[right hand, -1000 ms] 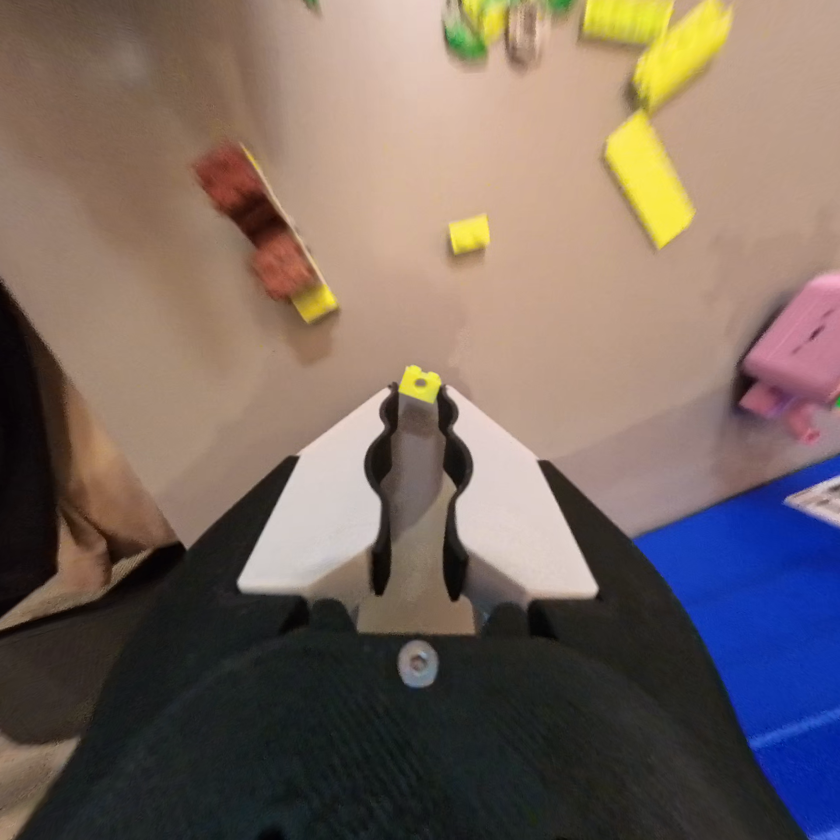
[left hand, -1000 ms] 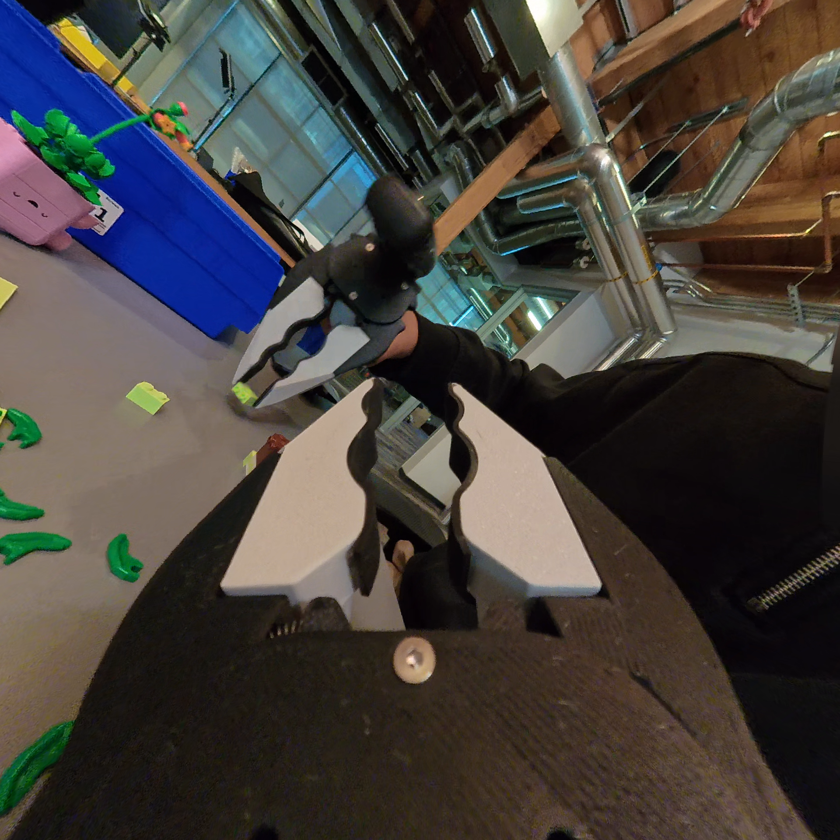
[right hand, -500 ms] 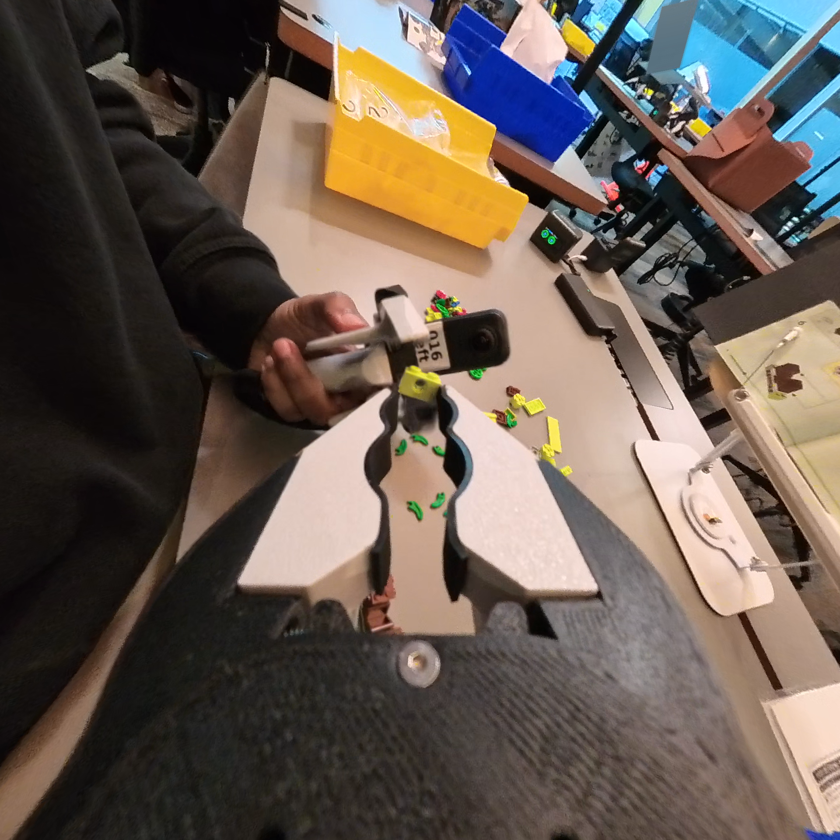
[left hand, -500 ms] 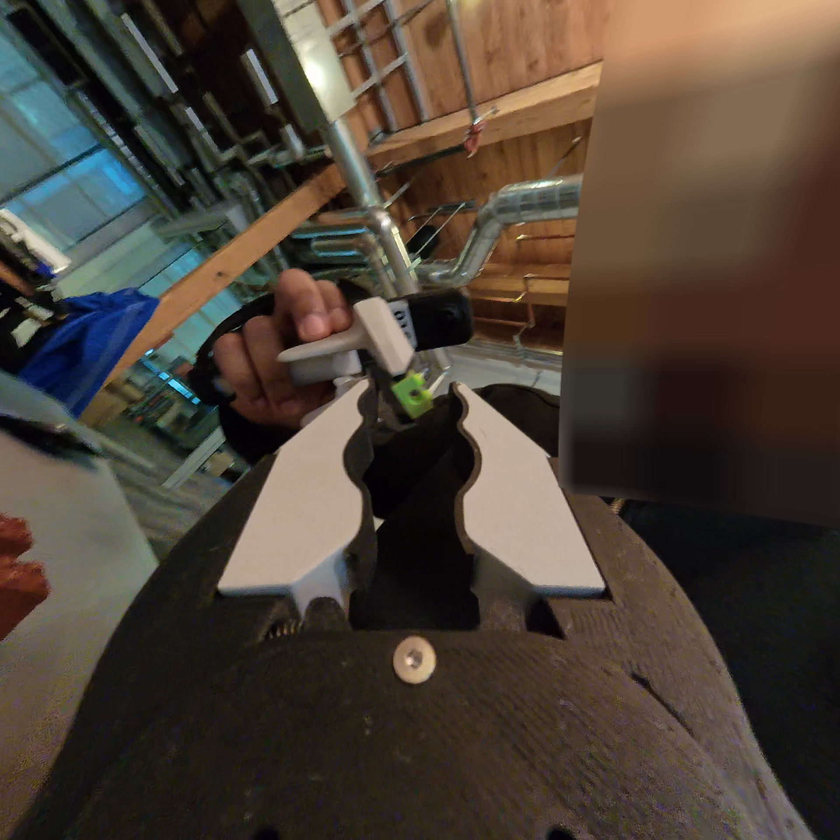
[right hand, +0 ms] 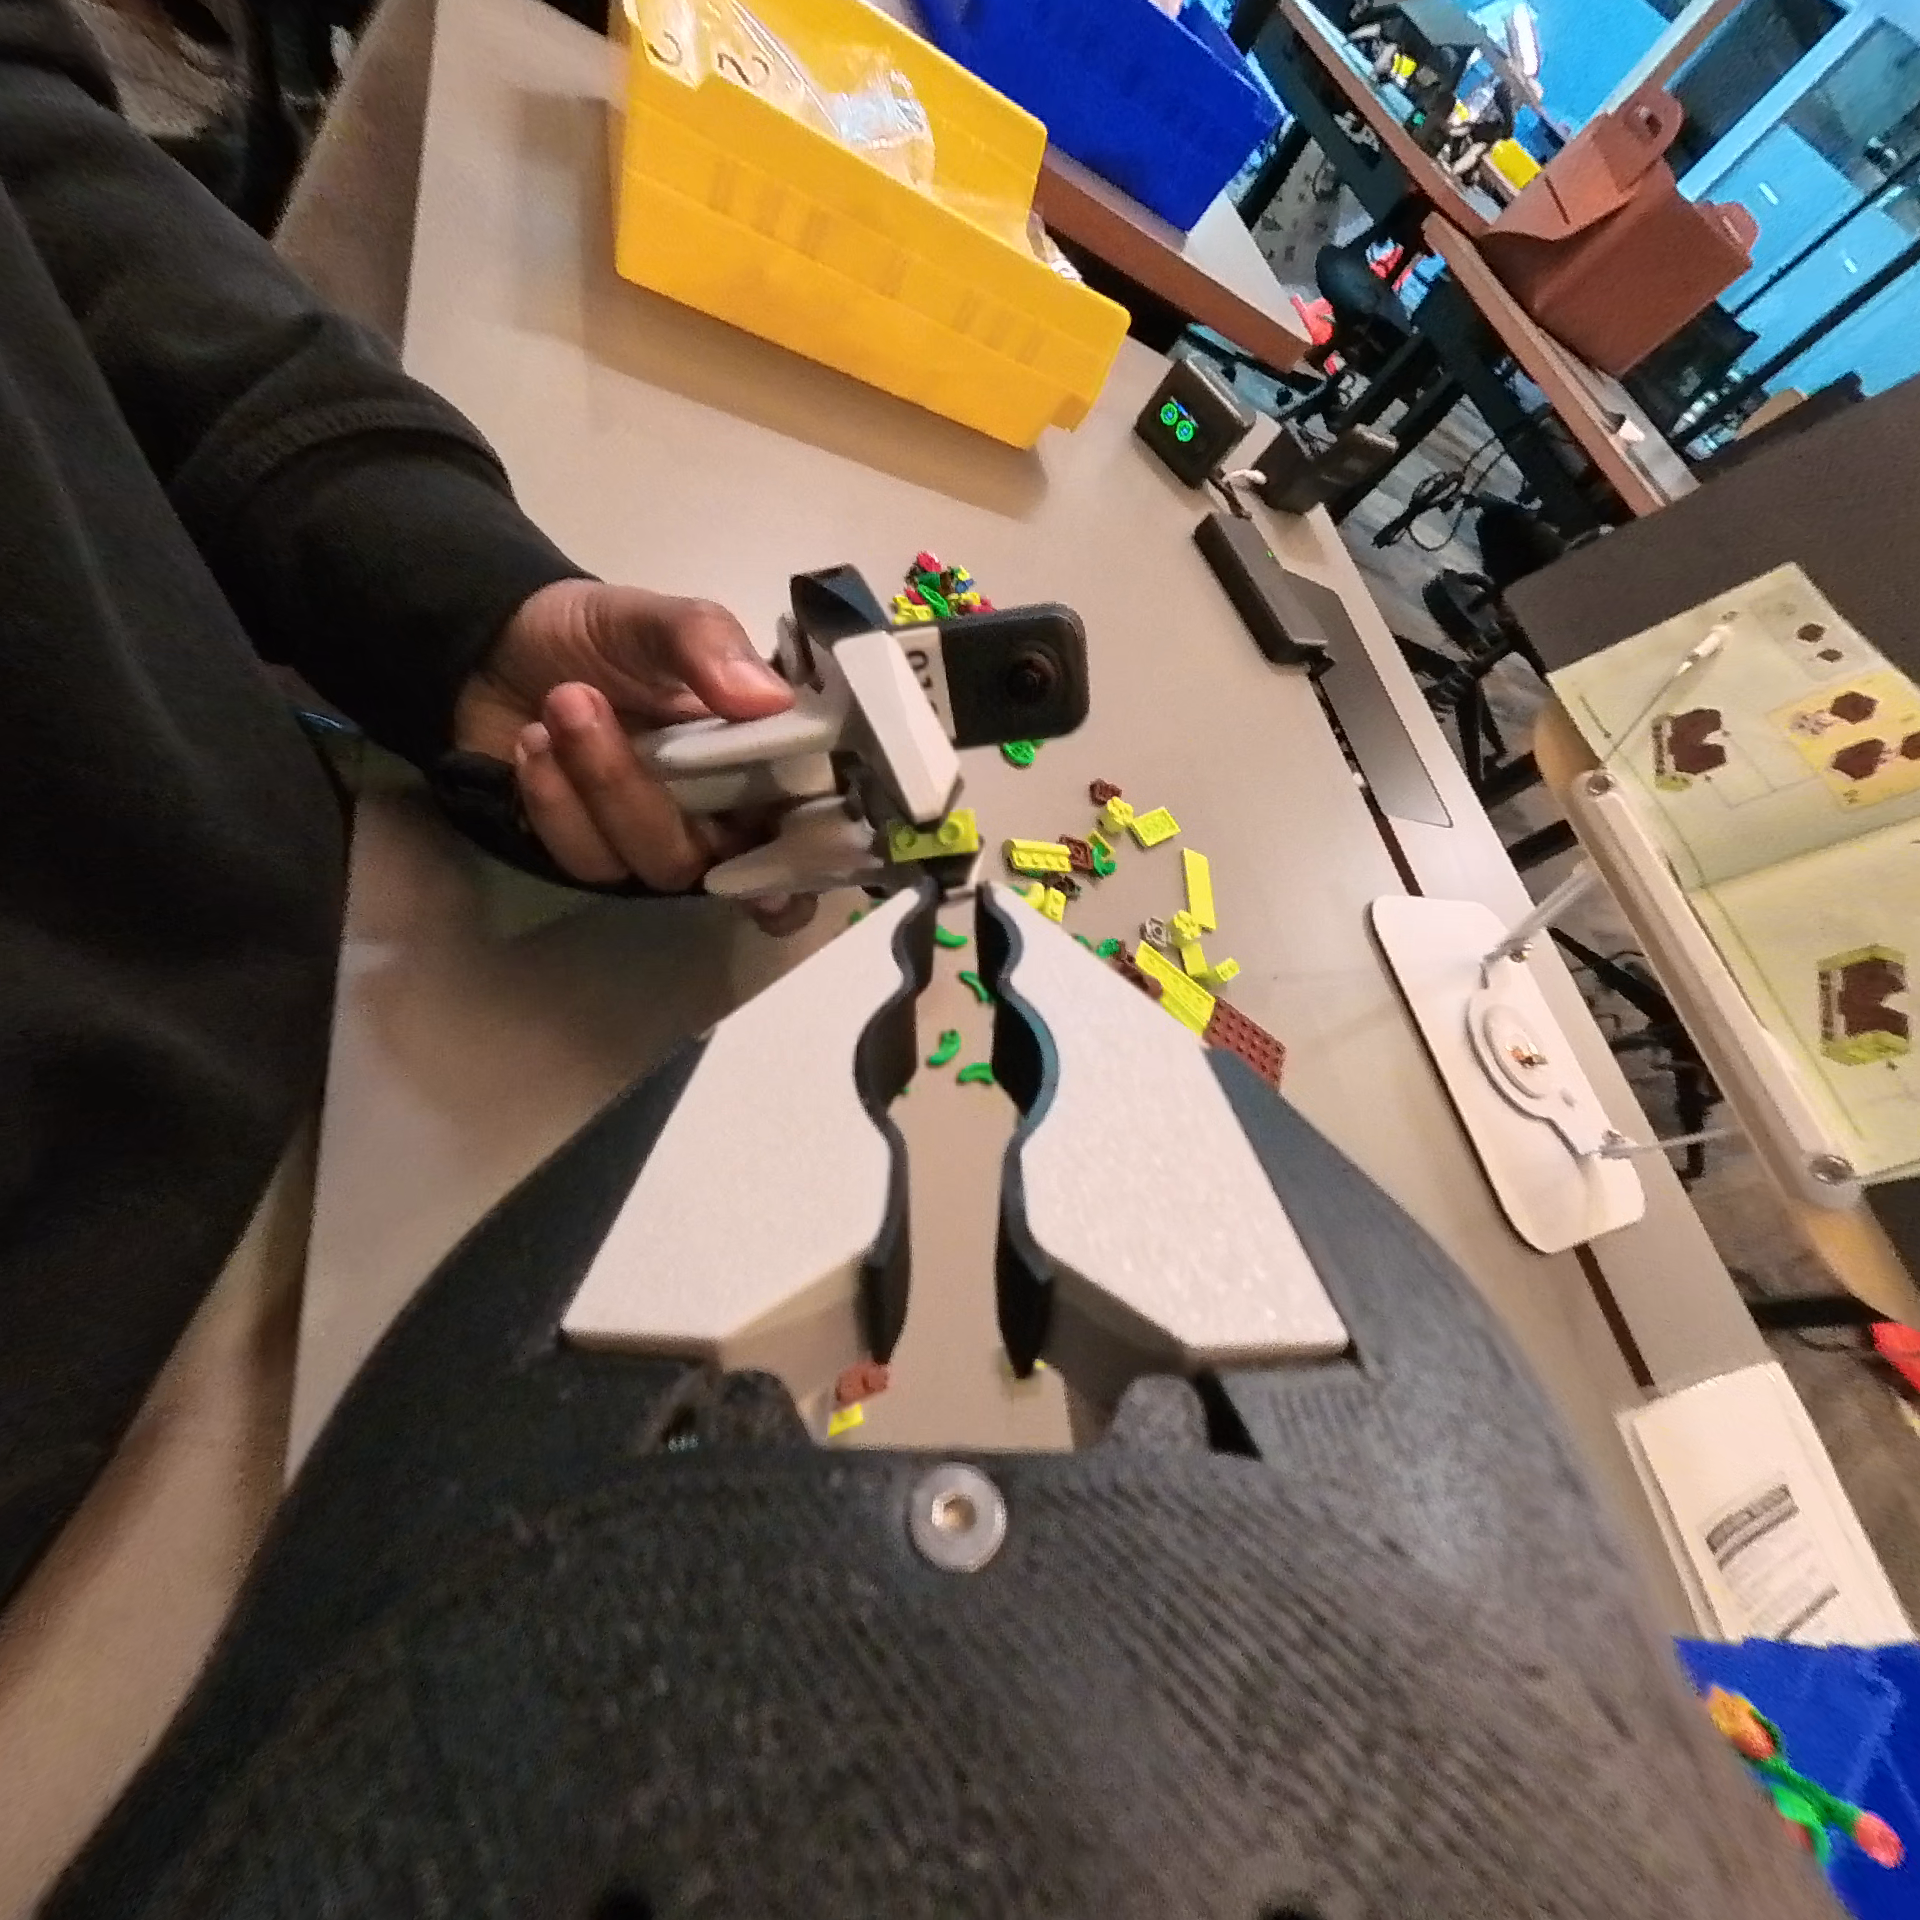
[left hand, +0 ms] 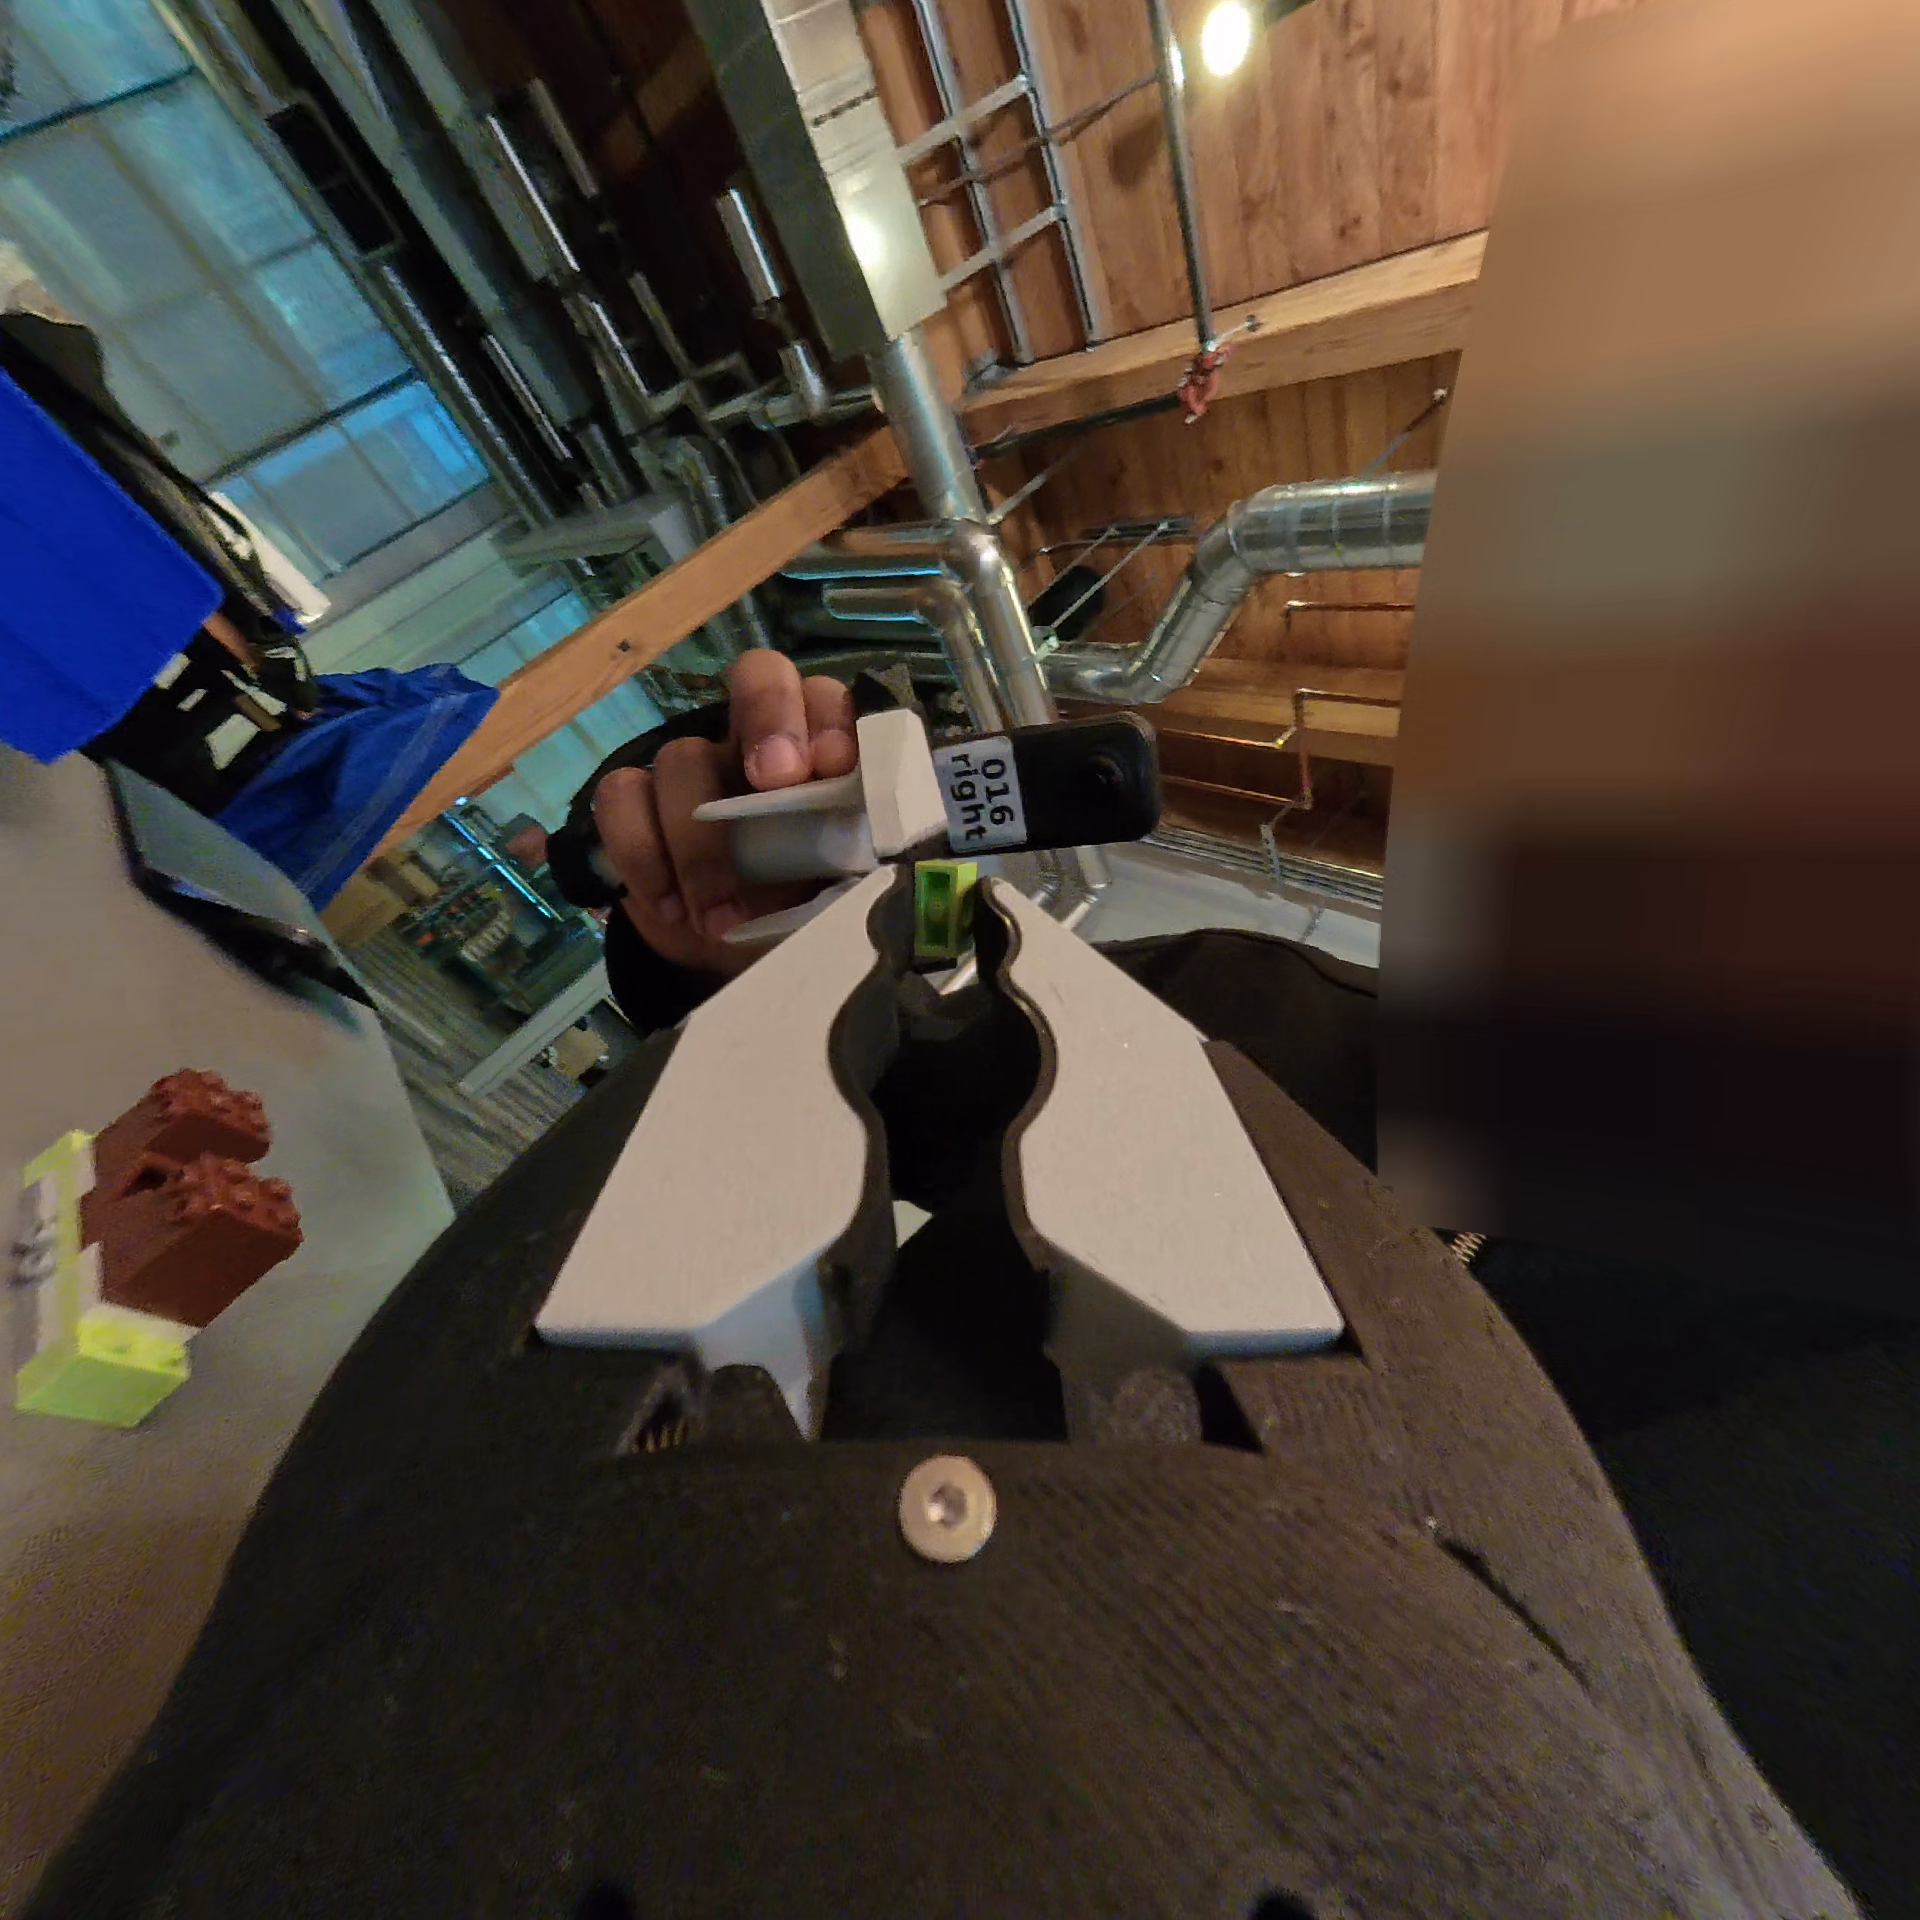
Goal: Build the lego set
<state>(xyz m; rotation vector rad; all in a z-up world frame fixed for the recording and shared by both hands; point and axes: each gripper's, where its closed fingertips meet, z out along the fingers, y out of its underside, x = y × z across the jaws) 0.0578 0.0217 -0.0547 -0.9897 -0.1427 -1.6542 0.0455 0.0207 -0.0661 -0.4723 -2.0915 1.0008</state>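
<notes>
Right wrist view: grey worktop (right hand: 644, 488) strewn with bricks (right hand: 1122, 862), yellow bin (right hand: 831, 239) behind; both hand-held grippers seemingly pinch one lime brick (right hand: 935, 836).

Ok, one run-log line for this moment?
phase: likely mid-air handover | right gripper: shut on lime brick | left gripper: flanking it, grip unclear

The two tools meet tip to tip in the air above the bench (right hand: 644, 447), leaving no gap between them. Below, loose lego pieces (right hand: 1132, 883) crowd the middle of the bench. A yellow bin (right hand: 852, 239) blocks the far edge, and a white stand base (right hand: 1496, 1060) lies toward the right edge. The bare strip between bin and pieces is open.
</notes>
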